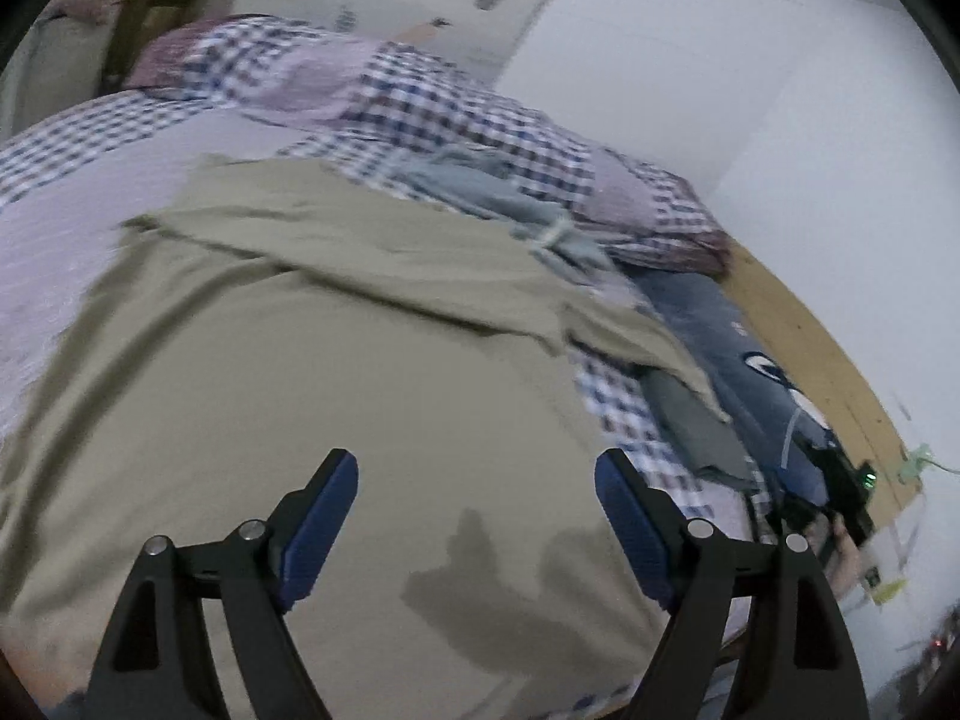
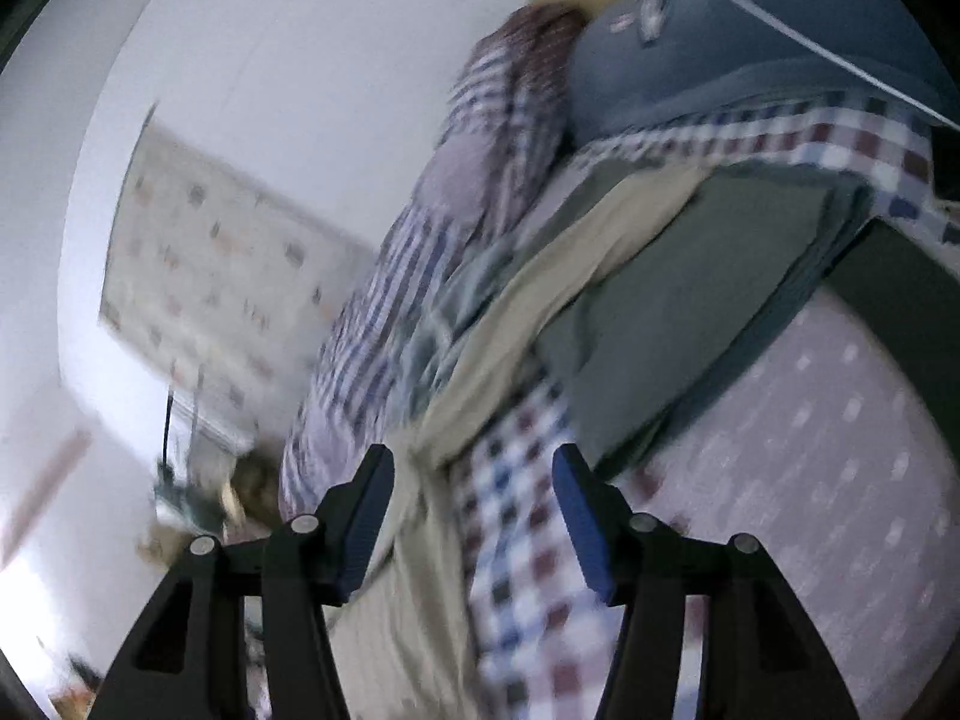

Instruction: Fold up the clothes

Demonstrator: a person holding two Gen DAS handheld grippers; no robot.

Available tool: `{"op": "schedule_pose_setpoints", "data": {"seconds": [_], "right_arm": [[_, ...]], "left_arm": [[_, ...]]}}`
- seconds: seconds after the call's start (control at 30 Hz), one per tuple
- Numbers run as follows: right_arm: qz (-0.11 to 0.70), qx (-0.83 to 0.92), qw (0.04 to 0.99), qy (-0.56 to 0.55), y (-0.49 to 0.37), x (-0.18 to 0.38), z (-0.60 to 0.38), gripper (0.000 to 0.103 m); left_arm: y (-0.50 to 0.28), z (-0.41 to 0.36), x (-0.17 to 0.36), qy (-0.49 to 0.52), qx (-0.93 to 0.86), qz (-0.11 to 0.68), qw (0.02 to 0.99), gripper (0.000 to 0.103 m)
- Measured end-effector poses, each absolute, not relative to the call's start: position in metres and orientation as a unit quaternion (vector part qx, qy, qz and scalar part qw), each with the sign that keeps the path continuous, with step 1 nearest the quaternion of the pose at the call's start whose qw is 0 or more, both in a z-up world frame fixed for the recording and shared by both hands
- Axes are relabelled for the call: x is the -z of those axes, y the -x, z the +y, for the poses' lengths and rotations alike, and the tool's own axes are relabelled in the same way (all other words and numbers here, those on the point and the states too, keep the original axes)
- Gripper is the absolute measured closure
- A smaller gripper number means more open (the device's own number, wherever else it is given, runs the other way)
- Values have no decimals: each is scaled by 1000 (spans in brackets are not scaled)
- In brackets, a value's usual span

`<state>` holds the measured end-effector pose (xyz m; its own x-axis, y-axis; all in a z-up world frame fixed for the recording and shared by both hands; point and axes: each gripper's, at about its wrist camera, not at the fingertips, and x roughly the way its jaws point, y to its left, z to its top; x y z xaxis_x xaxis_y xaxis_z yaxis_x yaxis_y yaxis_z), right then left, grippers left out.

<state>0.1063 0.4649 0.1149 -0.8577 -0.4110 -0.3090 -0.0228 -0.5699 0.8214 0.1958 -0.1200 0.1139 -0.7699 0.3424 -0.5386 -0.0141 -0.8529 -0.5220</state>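
Observation:
A large khaki garment (image 1: 336, 330) lies spread flat on the bed, with a fold line across its far part. My left gripper (image 1: 475, 459) hovers over its near half, jaws wide open, with nothing between the blue pads. The right wrist view is tilted and blurred. There my right gripper (image 2: 474, 453) is open too; past its fingers run an edge of the khaki garment (image 2: 576, 276) and the checked sheet (image 2: 516, 540). No cloth is pinched. A folded grey-green garment (image 2: 690, 300) lies just beyond it, also seen beside the khaki one (image 1: 696, 420).
Checked bedding and pillows (image 1: 420, 96) line the far side, with a crumpled grey-blue garment (image 1: 480, 186) on them. A blue item (image 1: 708, 324) lies by the wooden bed edge (image 1: 822, 354). A white wall (image 1: 720, 60) stands behind. A hand on a black tool (image 1: 840, 492) shows at right.

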Motion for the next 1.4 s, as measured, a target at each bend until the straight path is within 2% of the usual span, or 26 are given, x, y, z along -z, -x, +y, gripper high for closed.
{"op": "schedule_pose_setpoints", "data": {"seconds": [0.23,0.43,0.7,0.87,0.97,1.23,1.27,1.3,1.33,1.37,1.4], "right_arm": [[-538,815,63,-208,-22,-101,550,43],[-575,783,4,-238,44,-67,579,43],[-526,802,-63,-277,97,-50,578,48],[-515,808,-102,-266,102,-45,577,56],[-519,802,-131,-265,96,-43,578,67],[-513,801,-145,-272,101,-41,580,65],[-505,806,-146,-273,104,-43,580,67],[-493,812,-148,-274,106,-46,579,78],[-483,818,-148,-276,107,-49,577,92],[-471,824,-148,-278,108,-54,575,97],[-457,832,-148,-279,109,-59,572,98]], "left_arm": [[-121,-74,-120,311,-898,-257,178,18],[-74,-36,-111,307,-897,-229,220,18],[-55,-35,-93,319,-890,-228,232,18],[-53,-49,-89,317,-886,-254,225,18],[-55,-56,-89,315,-883,-266,223,18],[-58,-55,-92,312,-883,-265,229,18],[-57,-56,-92,311,-883,-268,229,18],[-57,-58,-93,310,-882,-271,228,18],[-57,-59,-93,309,-882,-273,227,18],[-56,-60,-93,308,-881,-278,226,18],[-55,-64,-93,307,-880,-285,224,18]]}}
